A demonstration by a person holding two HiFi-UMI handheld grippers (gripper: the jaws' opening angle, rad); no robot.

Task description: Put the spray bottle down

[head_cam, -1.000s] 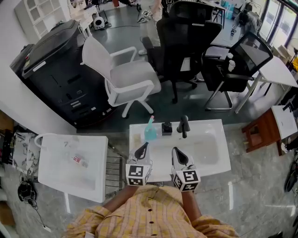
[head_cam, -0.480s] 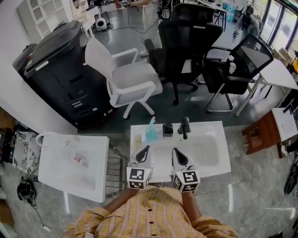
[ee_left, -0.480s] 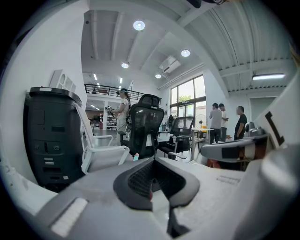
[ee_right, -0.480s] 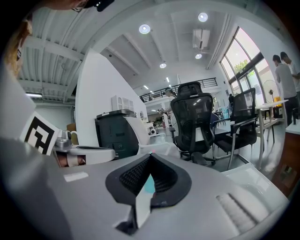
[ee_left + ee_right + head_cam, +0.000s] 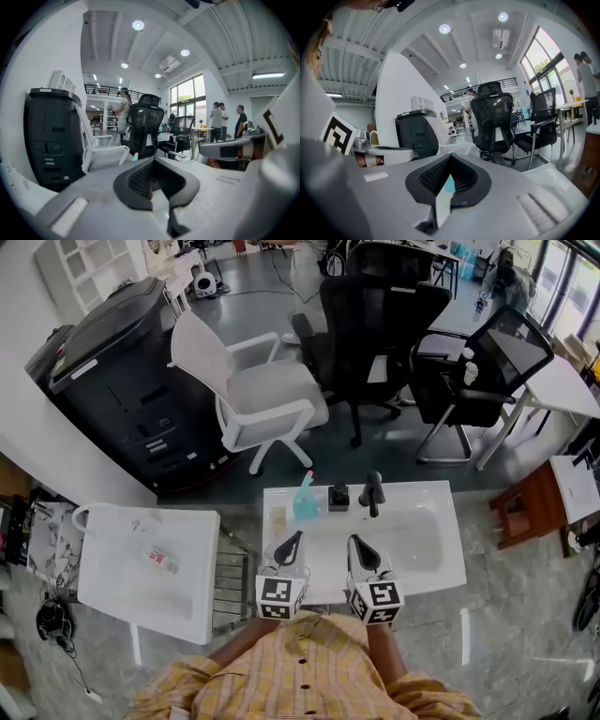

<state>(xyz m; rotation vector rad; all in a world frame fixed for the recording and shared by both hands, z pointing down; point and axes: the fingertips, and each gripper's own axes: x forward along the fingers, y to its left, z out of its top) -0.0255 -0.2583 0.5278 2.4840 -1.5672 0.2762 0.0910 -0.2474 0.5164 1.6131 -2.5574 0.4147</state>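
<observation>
A teal spray bottle (image 5: 303,501) with a pink nozzle stands upright on the back left rim of the white sink unit (image 5: 444,570). My left gripper (image 5: 292,542) hovers over the sink's near side, a short way in front of the bottle, shut and empty. Beside it, my right gripper (image 5: 360,547) is also shut with nothing in it. In the left gripper view only the bottle's pink tip (image 5: 135,156) peeks over the closed jaws. The right gripper view shows the bottle's teal body (image 5: 449,183) through the notch of its closed jaws.
A black faucet (image 5: 373,493) and a small black object (image 5: 337,497) stand on the sink's back rim right of the bottle. A white side table (image 5: 112,592) is at the left. A black printer (image 5: 122,381), a white chair (image 5: 253,395) and black chairs (image 5: 380,324) stand beyond.
</observation>
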